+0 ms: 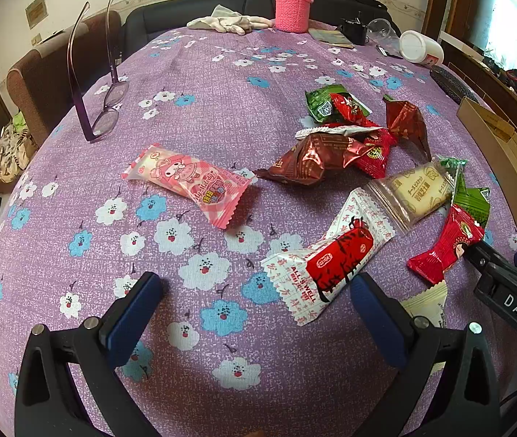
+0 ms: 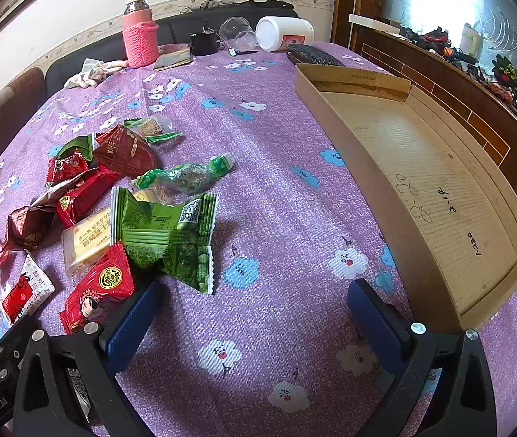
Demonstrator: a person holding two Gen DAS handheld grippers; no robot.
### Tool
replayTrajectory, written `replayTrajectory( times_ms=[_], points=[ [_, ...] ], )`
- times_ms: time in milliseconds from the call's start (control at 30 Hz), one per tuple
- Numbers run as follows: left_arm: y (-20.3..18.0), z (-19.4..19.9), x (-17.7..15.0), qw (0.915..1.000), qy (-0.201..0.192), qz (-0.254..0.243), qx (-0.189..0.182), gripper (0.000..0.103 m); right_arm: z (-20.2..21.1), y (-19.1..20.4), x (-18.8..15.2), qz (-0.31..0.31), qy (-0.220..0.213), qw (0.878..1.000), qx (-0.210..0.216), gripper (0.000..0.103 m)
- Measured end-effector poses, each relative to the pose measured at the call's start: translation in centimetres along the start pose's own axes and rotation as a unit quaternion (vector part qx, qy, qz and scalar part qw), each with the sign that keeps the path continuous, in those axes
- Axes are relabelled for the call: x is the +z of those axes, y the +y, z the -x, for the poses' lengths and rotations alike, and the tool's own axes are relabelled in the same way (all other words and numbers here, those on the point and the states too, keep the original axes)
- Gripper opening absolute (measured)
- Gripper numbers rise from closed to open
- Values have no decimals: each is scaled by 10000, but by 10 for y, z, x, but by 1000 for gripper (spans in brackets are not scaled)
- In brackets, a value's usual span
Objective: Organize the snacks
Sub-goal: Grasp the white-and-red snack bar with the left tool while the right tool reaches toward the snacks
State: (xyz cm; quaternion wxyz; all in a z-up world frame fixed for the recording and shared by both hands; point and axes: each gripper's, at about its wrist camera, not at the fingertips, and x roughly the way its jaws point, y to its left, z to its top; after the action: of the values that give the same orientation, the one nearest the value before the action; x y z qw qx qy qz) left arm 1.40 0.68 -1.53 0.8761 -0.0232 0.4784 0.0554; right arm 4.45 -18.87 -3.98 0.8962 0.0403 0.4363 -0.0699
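Observation:
Loose snack packets lie on the purple flowered tablecloth [image 1: 203,116]. In the left wrist view a pink packet [image 1: 189,182] sits apart, ahead of my left gripper [image 1: 254,302], which hovers open and holds nothing. A white and red packet [image 1: 331,258] lies by its right finger. Brown, red and green packets form a heap [image 1: 345,138]. My right gripper [image 2: 254,313] is open over bare cloth. A red packet [image 2: 102,287] touches its left finger and a green packet [image 2: 167,233] lies just ahead. An empty cardboard tray [image 2: 422,167] stands to its right.
Purple glasses [image 1: 102,109] stand at the far left. At the back are a pink knit-covered bottle [image 2: 141,36], a white jar on its side [image 2: 283,32], a clear cup [image 2: 238,31], a dark case [image 2: 313,59] and a pale cloth [image 1: 229,23]. A wooden sideboard [image 2: 476,83] runs behind the tray.

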Motion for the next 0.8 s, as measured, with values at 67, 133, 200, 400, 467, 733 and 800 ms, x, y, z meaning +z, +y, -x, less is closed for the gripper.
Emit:
replayTrajectory(
  times_ms=[67, 133, 200, 400, 467, 733, 800],
  points=[
    [0, 0, 0, 10000, 0, 0, 0, 103, 0, 0, 0, 3, 2, 10000, -2, 102],
    [0, 0, 0, 10000, 0, 0, 0, 103, 0, 0, 0, 4, 2, 10000, -3, 102],
    [0, 0, 0, 10000, 0, 1, -1, 103, 0, 0, 0, 4, 2, 10000, -4, 102],
    [0, 0, 0, 10000, 0, 1, -1, 103, 0, 0, 0, 8, 2, 10000, -7, 102],
    [0, 0, 0, 10000, 0, 1, -1, 103, 0, 0, 0, -27, 78, 10000, -26, 102],
    [0, 1, -1, 9998, 3, -69, -175, 103, 8, 0, -7, 759, 452, 9945, 559, 102],
    [5, 5, -1, 9991, -19, 23, -414, 103, 14, 0, -16, 884, 279, 9921, 844, 102]
  ],
)
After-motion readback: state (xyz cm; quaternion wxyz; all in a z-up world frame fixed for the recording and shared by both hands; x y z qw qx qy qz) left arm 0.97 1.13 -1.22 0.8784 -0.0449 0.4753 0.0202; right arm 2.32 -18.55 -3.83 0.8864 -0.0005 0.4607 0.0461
